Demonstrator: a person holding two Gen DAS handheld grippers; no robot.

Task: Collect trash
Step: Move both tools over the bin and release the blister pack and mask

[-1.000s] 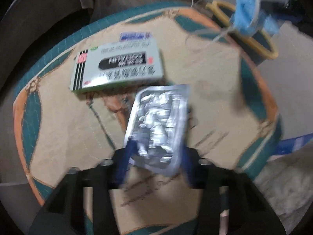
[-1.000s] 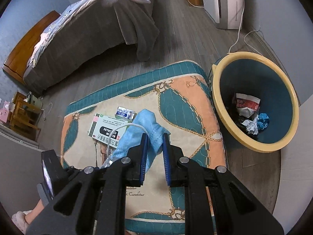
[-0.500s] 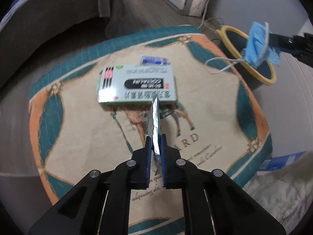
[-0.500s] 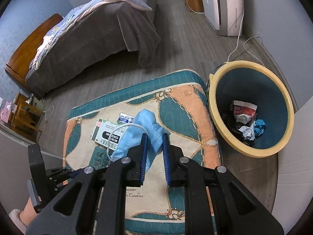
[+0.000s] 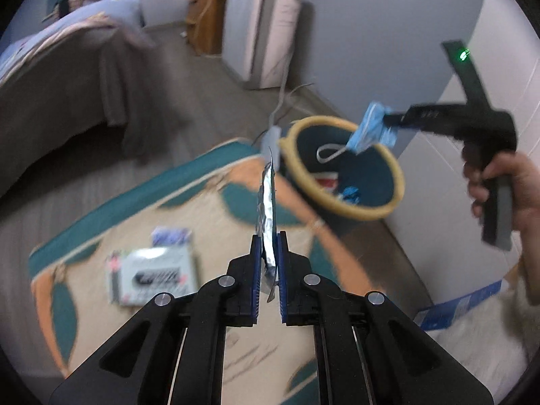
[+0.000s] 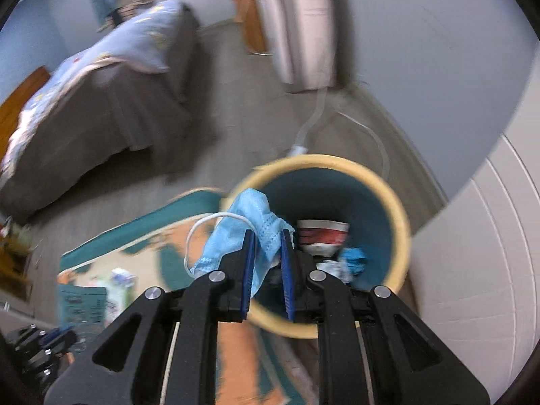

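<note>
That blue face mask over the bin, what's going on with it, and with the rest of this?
A person is tidying up trash with a handheld gripper in each hand. The right gripper is pinching the blue face mask above the yellow-rimmed bin, which already holds scraps. The left gripper holds a silver foil pack on edge over the patterned cushion. A medicine box is lying on it.

Grey-draped bed (image 6: 101,101), white appliance (image 6: 303,27), patterned quilted cushion (image 5: 209,209) on wood floor (image 6: 236,128)

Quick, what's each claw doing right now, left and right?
Left claw: shut on the foil blister pack.
Right claw: shut on the blue face mask, over the bin.
</note>
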